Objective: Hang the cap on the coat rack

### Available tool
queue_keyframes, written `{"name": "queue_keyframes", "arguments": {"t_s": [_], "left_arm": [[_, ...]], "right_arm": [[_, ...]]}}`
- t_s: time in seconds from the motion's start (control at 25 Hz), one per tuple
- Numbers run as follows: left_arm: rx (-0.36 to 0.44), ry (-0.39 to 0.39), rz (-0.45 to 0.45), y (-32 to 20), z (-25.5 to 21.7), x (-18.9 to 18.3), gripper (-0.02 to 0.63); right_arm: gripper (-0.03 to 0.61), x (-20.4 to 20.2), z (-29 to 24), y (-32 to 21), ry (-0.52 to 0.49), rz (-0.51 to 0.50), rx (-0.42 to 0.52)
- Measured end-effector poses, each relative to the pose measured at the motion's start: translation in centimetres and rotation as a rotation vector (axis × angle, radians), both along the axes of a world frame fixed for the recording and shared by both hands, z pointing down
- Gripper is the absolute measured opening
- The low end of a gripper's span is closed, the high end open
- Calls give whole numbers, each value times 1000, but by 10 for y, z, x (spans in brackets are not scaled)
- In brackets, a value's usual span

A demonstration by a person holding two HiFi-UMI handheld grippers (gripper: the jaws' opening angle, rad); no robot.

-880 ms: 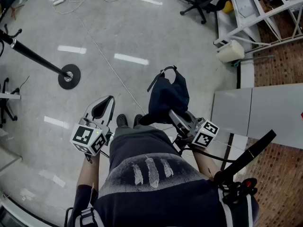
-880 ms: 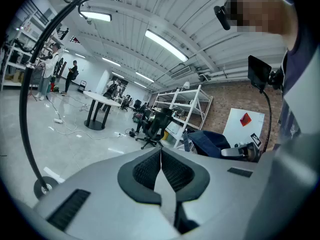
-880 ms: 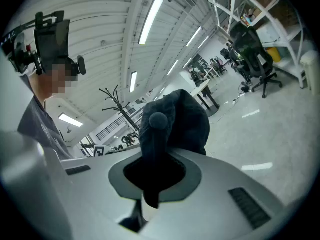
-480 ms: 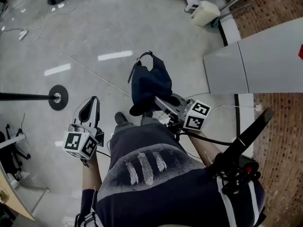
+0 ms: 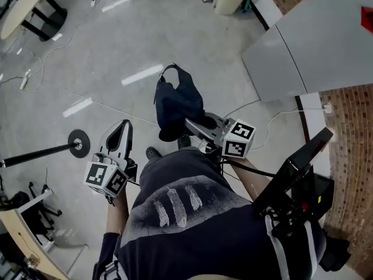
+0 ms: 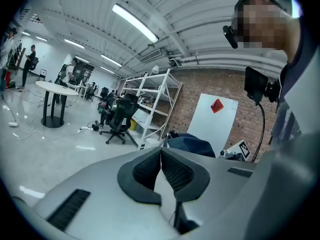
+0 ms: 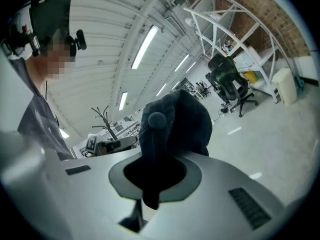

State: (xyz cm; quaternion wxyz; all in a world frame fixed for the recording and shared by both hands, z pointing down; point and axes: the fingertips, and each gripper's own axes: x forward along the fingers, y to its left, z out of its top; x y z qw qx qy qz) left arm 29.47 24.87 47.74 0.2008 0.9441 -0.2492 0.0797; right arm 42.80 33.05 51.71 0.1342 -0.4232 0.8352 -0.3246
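Fingers [image 7: 191, 183] of the right gripper [image 7: 152, 171] are pressing together on a fold of the dark navy cap [image 7: 175, 124]. The fabric is filling the gap between the pads, and a tail of it is hanging out below them. The cap is riding in the air ahead of the person's waist, over open floor [image 5: 116, 39] and resting on nothing. Its top button is facing back toward the gripper.

From the head view, the cap [image 5: 178, 101] is drooping off the tip of the right gripper [image 5: 189, 123], which is pointing roughly level. The cap's rear strap is looping up at the far end.

Handling, as judged: the cap is looking soft, light and floppy, with no breakage risk. The crown is collapsing where it is pinched, so it is likely to swing and fold while carried. The present hold seems adequate. The open underside or the rear strap loop would be the part to offer to a hook.

The left gripper [image 5: 124, 126] is hanging low by the person's left hip, its fingers [image 6: 145, 171] closing on each other with nothing between them.

The coat rack [image 7: 102, 115], a dark branched stand, is showing small in the right gripper view, well apart from the cap. A dark pole on a round base [image 5: 78, 143] is standing on the floor at the head view's left. It is probably the same rack, but I cannot confirm that.
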Motion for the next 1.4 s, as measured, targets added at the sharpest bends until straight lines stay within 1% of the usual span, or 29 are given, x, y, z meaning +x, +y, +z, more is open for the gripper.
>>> {"name": "queue_keyframes", "arguments": {"t_s": [0.08,0.16,0.24,0.4,0.48,0.68,0.88,1.04,1.16,1.2,1.28,1.36,1.4], "left_arm": [[-1,-18,3,5,2,21,12],[-3,-29,-8,2,3,24,12],[6,-42,-56,-8,2,13,12],[16,-56,-170,-23,-2,-12,12],[21,-59,-209,-28,-4,-27,12],[46,-30,-302,-49,-9,-69,12],[63,22,-348,-86,-9,-108,12],[63,57,-361,-110,-12,-151,12],[62,73,-398,-123,-14,-195,12],[72,75,-412,-126,-16,-205,12],[102,68,-436,-128,-21,-215,12],[120,70,-471,-128,-25,-222,12],[118,78,-494,-130,-24,-231,12]], "right_arm": [[12,24,5,2,-54,7,-12],[12,34,8,0,-74,16,-24],[13,33,9,-11,-83,-11,-25],[12,21,8,-42,-72,-121,-12],[13,12,6,-55,-68,-150,-6],[12,-14,-3,-89,-49,-187,17],[12,-44,-16,-129,-8,-205,31],[12,-88,-26,-152,12,-224,23],[12,-130,-32,-169,-16,-243,11],[13,-141,-34,-174,-33,-255,12],[12,-154,-39,-183,-55,-293,18],[12,-163,-43,-186,-47,-347,18],[12,-173,-43,-190,-36,-372,14]]}}
